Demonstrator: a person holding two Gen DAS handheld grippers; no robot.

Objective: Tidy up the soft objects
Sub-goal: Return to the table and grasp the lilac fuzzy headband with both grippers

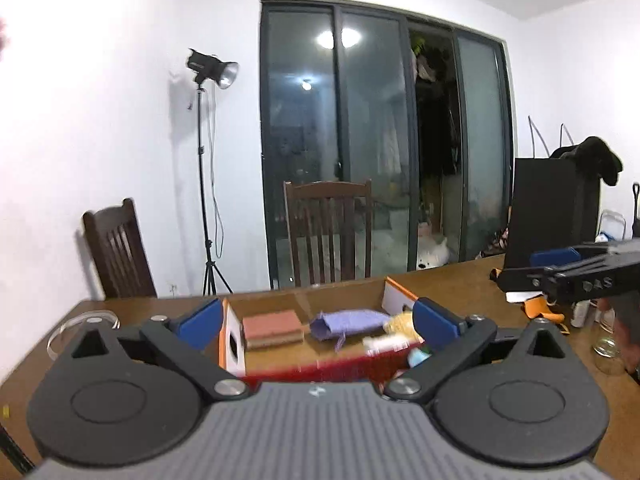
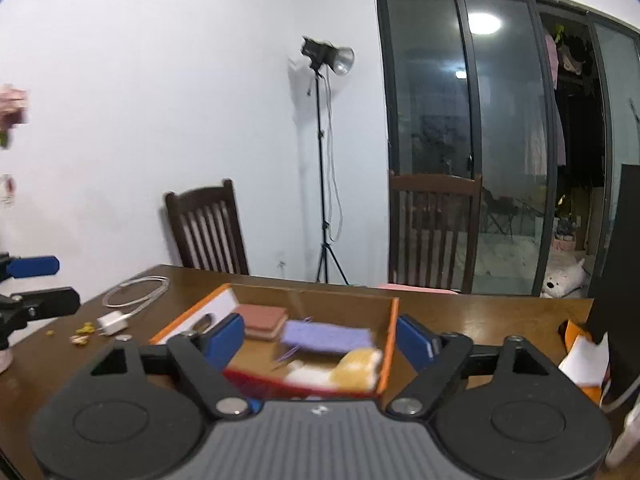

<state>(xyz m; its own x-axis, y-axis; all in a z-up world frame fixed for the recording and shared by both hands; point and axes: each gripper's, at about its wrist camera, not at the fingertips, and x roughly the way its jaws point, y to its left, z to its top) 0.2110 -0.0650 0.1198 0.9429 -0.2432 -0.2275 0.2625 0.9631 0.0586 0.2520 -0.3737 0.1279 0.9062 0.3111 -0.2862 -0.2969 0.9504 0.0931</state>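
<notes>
An open cardboard box (image 1: 394, 294) (image 2: 390, 344) with orange-edged flaps stands on the wooden table. Inside lie a reddish-brown sponge (image 1: 273, 328) (image 2: 262, 320), a folded purple cloth (image 1: 346, 322) (image 2: 326, 336), a yellow soft toy (image 1: 400, 322) (image 2: 358, 364) and a red cloth (image 1: 320, 372) (image 2: 260, 380) at the near wall. My left gripper (image 1: 318, 326) hovers in front of the box, jaws wide and empty. My right gripper (image 2: 320, 342) is also spread wide with nothing held. The right gripper (image 1: 560, 268) shows at the right edge of the left wrist view.
Two dark wooden chairs (image 1: 330, 232) (image 2: 208, 228) stand behind the table (image 1: 452, 280). A white charger and cable (image 2: 132, 300) and small crumbs lie left of the box. A glass lid (image 1: 80, 326) sits far left, glass jars (image 1: 608, 350) and orange-white paper (image 2: 580, 356) to the right.
</notes>
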